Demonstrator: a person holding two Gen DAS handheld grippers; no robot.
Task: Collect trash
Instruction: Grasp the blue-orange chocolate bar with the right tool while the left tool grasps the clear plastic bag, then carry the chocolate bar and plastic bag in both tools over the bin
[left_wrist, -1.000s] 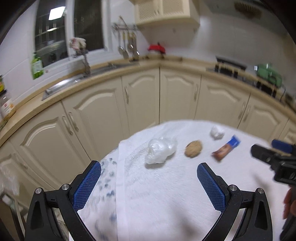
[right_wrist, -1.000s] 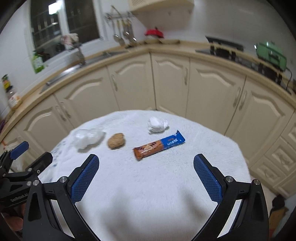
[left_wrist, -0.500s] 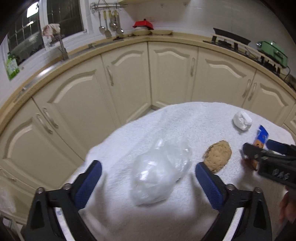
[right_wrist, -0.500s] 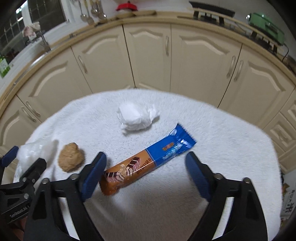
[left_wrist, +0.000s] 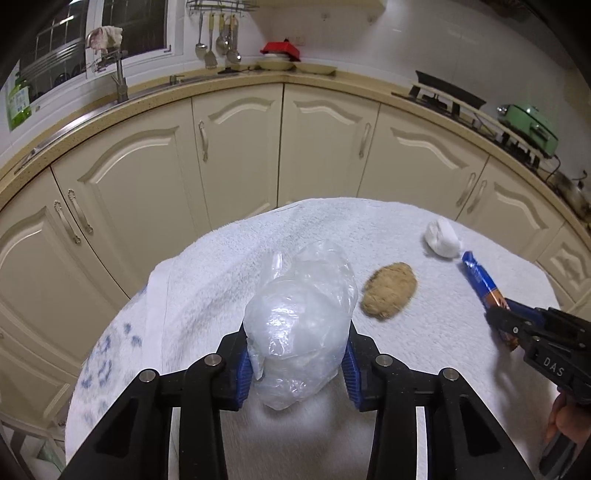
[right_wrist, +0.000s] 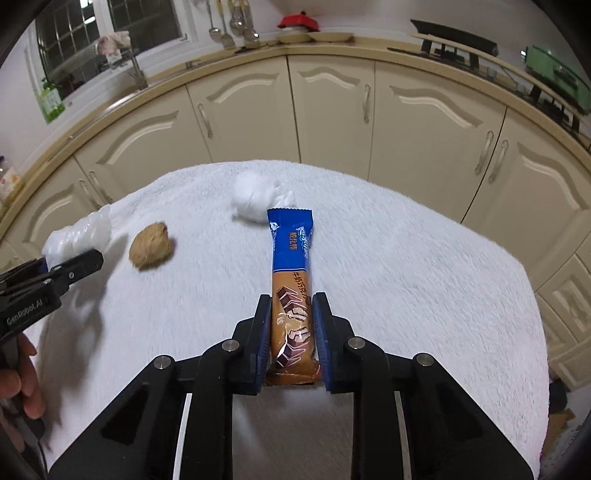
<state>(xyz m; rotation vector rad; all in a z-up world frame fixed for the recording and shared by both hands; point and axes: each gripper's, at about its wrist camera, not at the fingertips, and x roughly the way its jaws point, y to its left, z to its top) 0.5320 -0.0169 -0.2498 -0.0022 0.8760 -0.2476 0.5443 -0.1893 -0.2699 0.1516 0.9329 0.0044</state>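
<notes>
Two views look down along black grippers with blue pads onto a round table draped in a fluffy white towel (left_wrist: 207, 280), with cream kitchen cabinets (left_wrist: 236, 155) curving across the top of both frames.

In the left wrist view, the left gripper (left_wrist: 297, 363) sits at bottom centre. Its jaws have just been closing and now press from both sides on a crumpled clear plastic bag (left_wrist: 301, 321), which bulges up between the pads at the centre of the frame. To the right of the bag, apart from it, lies a brown crumpled lump (left_wrist: 389, 295). Farther to the upper right is a white wad of tissue (left_wrist: 441, 238).

In the right wrist view, the right gripper (right_wrist: 291, 339) sits at bottom centre. Its jaws have just been closing and are now nearly together, pinching the brown lower end of a blue and brown snack bar wrapper (right_wrist: 291, 273). The wrapper's blue end points up the frame, its tip just beside the tissue wad. The brown lump lies at centre left, and the left gripper with the bag shows at the left edge. Part of a hand (right_wrist: 22, 384) shows at lower left.
</notes>
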